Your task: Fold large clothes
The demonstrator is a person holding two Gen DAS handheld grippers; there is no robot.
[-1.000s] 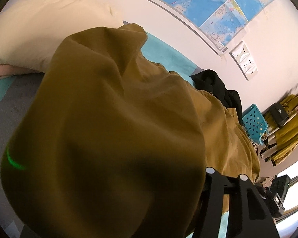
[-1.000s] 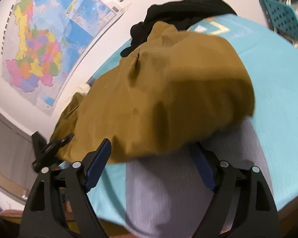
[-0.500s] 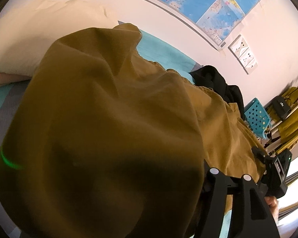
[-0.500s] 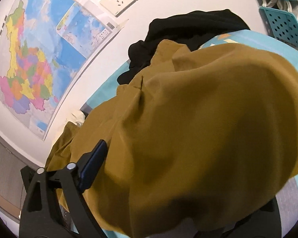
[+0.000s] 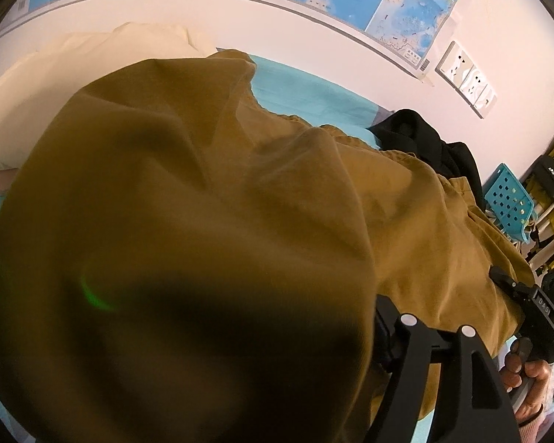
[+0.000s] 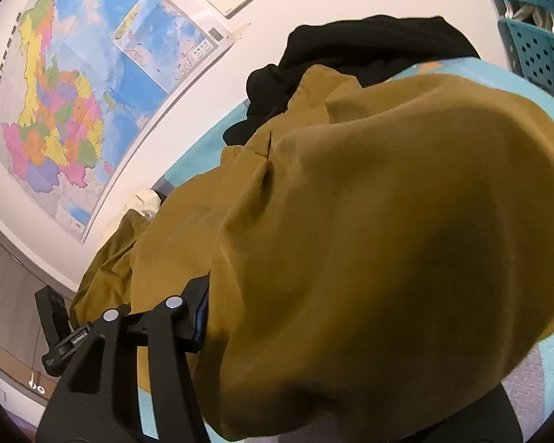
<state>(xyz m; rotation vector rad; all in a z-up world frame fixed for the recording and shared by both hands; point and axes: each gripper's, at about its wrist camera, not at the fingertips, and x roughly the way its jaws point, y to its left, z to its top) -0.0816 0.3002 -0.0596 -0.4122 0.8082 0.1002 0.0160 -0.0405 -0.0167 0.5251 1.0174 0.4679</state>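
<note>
garment (image 5: 210, 221) | bunched; long axis unclear | left fingers (image 5: 395, 317) opening, cloth between | right fingers (image 6: 199, 306) closing, cloth between

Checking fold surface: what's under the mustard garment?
Under the mustard garment a teal sheet shows at its edges, with a grey patch. Anything beneath its middle is covered.

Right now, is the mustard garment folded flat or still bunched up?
Bunched up: the mustard garment billows in loose creases over both tongs, nowhere flat on the teal bed sheet.

white wall (image 6: 314, 11), map (image 6: 74, 85), sockets (image 5: 465, 79); teal bedsheet (image 5: 306, 92)
</note>
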